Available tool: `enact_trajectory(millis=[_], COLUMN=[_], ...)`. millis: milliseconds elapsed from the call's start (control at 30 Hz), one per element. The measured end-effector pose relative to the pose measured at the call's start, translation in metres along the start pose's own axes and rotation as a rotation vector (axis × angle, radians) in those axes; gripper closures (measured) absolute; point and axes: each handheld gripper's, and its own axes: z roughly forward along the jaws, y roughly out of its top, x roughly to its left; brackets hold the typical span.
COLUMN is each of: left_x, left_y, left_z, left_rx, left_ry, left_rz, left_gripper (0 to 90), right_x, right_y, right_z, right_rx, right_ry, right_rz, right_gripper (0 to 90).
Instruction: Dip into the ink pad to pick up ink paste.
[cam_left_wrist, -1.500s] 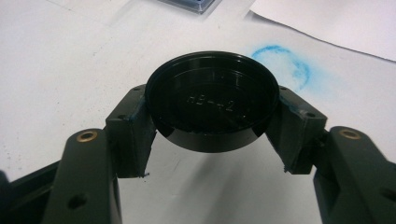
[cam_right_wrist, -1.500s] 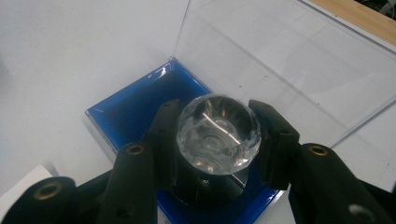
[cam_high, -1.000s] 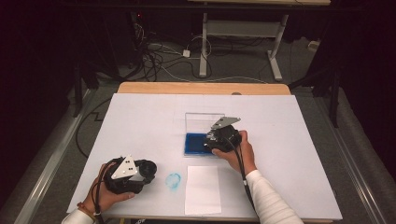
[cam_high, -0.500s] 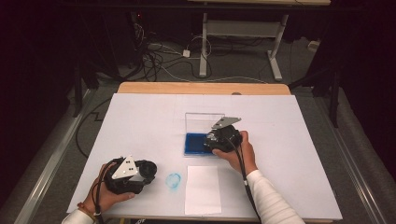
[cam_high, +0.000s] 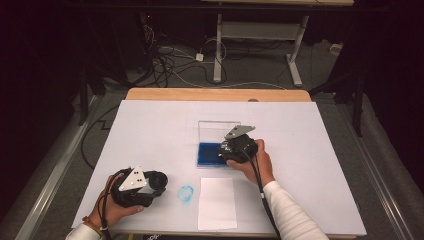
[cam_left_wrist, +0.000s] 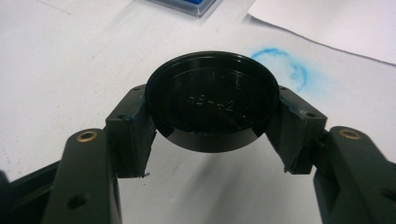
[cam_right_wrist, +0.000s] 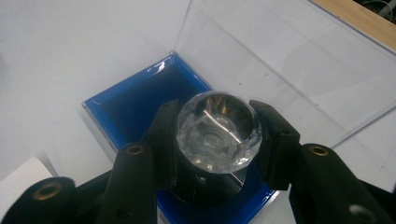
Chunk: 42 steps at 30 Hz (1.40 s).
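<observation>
A white-covered table (cam_high: 150, 130) was seen from the high view, with a wooden strip along its far edge. Wide bare room was left on the far half, the far left and the right side; things were gathered near the middle and the near edge.

A blue ink pad case (cam_high: 210, 154) with a clear lid (cam_high: 216, 131) raised upright at its far side was set near the middle. The right gripper (cam_high: 236, 149) was held over the case's right part, so that part was covered from above. In the right gripper view, its jaws were clenched on a clear faceted stamp (cam_right_wrist: 218, 127), one on each side, with the stamp's dark base down inside the blue tray (cam_right_wrist: 135, 100).

A white sheet of paper (cam_high: 217, 202) lay near the near edge, well apart from the case. Just left of it, a blue ring mark (cam_high: 185, 193) was printed on the table cover.

The left gripper (cam_high: 137, 187) was held near the near left edge, beside the mark. Its jaws were closed on a black round cap (cam_left_wrist: 212, 106), which was lifted off the surface, its hollow side facing the camera.
</observation>
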Motion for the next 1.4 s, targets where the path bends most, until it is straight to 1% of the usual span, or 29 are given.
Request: enact_trajectory(millis=[167, 233, 467, 833, 1167, 1267, 1300, 1333, 1367, 1400], left_x=[0.001, 0.001, 0.001, 0.002, 0.002, 0.002, 0.002, 0.002, 0.002, 0.002], left_y=[-0.001, -0.001, -0.001, -0.002, -0.004, -0.005, -0.004, -0.004, -0.004, -0.005], left_z=[-0.001, 0.000, 0.000, 0.000, -0.002, -0.002, -0.001, -0.002, -0.002, -0.003], left_rx=[-0.007, -0.003, -0.002, 0.002, -0.001, 0.000, 0.002, 0.002, 0.001, -0.001], left_ry=[0.002, 0.002, 0.002, 0.000, 0.005, 0.005, 0.004, 0.006, 0.008, 0.006], left_rz=[-0.005, -0.001, -0.005, -0.009, -0.013, -0.013, -0.012, -0.011, -0.011, -0.010], left_gripper=[36.5, 36.5, 36.6, 36.6, 36.5, 36.6, 36.5, 36.5, 36.6, 36.5], right_x=[0.001, 0.002, 0.001, 0.000, 0.000, -0.001, -0.001, -0.002, -0.003, -0.001], right_y=[-0.001, -0.001, -0.002, -0.004, -0.005, -0.006, -0.006, -0.009, -0.011, -0.012], right_z=[0.000, 0.001, 0.001, 0.001, 0.003, 0.004, 0.006, 0.008, 0.007, 0.006], right_rx=[-0.002, -0.002, -0.006, -0.013, -0.002, 0.011, 0.029, 0.025, 0.009, -0.005], right_ry=[-0.012, -0.022, -0.012, -0.006, -0.001, 0.005, 0.009, 0.038, 0.035, 0.008], right_rz=[0.009, 0.001, 0.014, 0.019, 0.024, 0.025, 0.027, 0.045, 0.057, 0.028], right_gripper=[57.0, 57.0, 56.9, 56.8, 56.8, 57.1, 59.9, 60.9, 61.1, 68.2])
